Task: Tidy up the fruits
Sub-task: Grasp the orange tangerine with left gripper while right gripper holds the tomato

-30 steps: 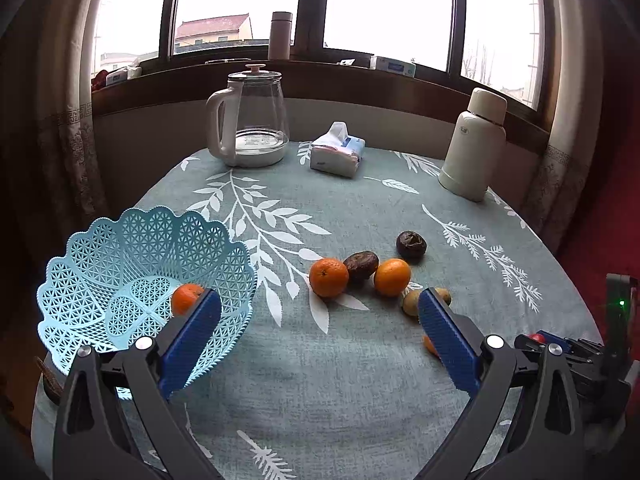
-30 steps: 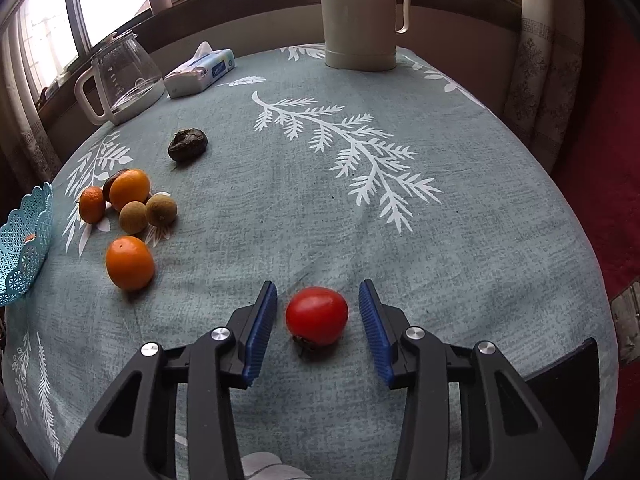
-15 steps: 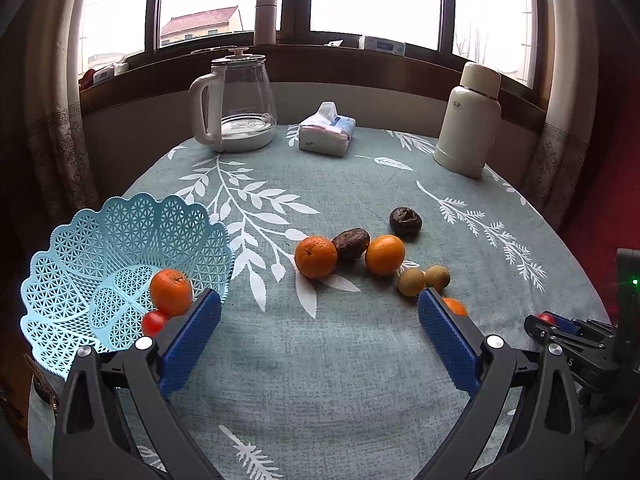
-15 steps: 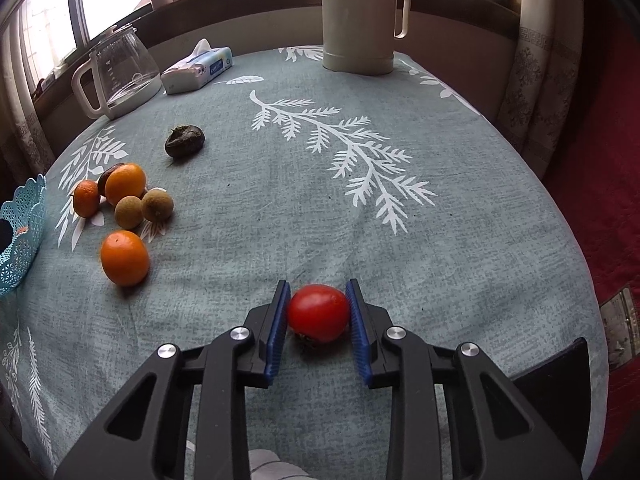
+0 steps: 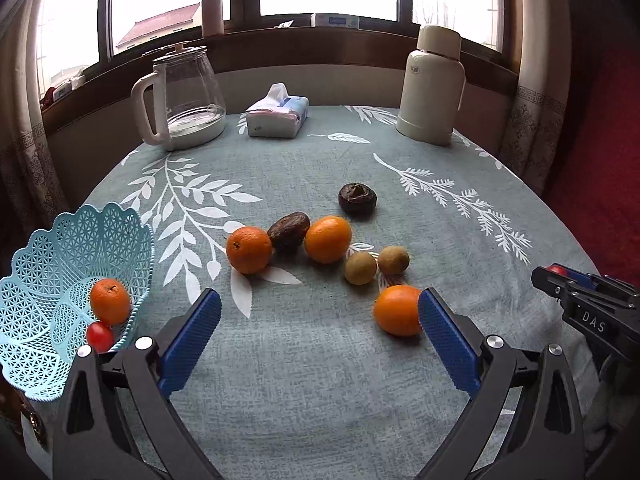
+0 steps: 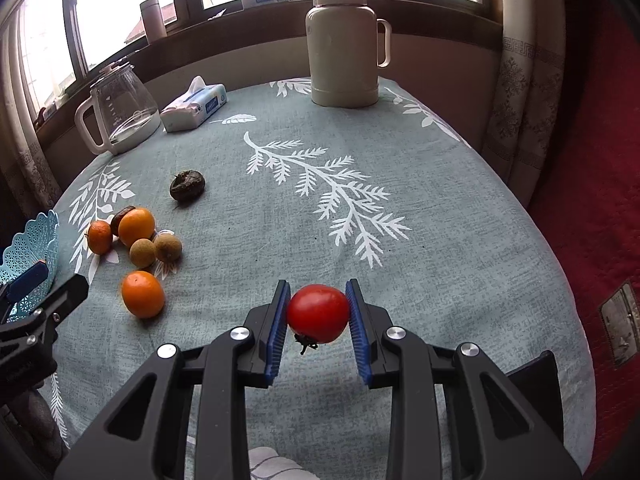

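My right gripper [image 6: 318,314] is shut on a red tomato [image 6: 317,313] and holds it just above the cloth at the table's near right. My left gripper [image 5: 320,328] stands open over the near middle, nothing between its pads. An orange [image 5: 396,310] lies just left of its right pad. Beyond it lie two oranges [image 5: 249,249] [image 5: 328,239], two brown round fruits [image 5: 360,267] [image 5: 393,259] and two dark fruits [image 5: 289,230] [image 5: 357,198]. The light blue basket [image 5: 48,264] at the left edge holds an orange [image 5: 109,301] and a small tomato [image 5: 99,336].
At the back of the table stand a glass kettle [image 5: 182,94], a tissue pack [image 5: 277,117] and a cream thermos [image 5: 432,86]. The round table's edge drops off to a red floor [image 6: 600,208] on the right. Curtains hang at both sides.
The right gripper shut on the tomato and lifted it a little. The left gripper drew back from the basket and swung right toward the fruit pile, staying open.
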The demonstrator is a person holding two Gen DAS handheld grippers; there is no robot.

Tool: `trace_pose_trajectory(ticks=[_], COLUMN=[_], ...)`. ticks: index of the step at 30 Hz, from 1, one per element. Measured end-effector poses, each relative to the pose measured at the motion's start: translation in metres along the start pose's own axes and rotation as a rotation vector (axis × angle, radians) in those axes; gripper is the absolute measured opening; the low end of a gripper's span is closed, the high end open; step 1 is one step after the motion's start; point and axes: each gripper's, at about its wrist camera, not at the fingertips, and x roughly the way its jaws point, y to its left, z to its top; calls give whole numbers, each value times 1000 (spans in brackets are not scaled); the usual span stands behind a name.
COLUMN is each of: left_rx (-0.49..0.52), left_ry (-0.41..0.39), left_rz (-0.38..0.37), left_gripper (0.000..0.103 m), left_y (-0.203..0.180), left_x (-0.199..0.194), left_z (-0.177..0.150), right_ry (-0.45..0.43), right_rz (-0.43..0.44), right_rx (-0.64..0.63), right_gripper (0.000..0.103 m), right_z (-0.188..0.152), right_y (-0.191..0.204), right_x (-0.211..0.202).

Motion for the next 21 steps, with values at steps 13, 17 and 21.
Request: trace_pose_trajectory(ticks=[13,17,21], left_rx=[65,85,101], left_ry=[57,82,99], left_rz=[-75,-102,-117], left_gripper=[100,98,96], left_y=[-40,-51,-57], left_x=[27,35,42], left_z=[8,7,5], right_ry=[-59,-65,-69], right_rz=[-7,-12,-15], right_rx=[71,79,77], right_gripper=[29,29,29], right_z=[16,17,17], right_y=[-23,-25,-25], right_x=[-16,-17,-17])
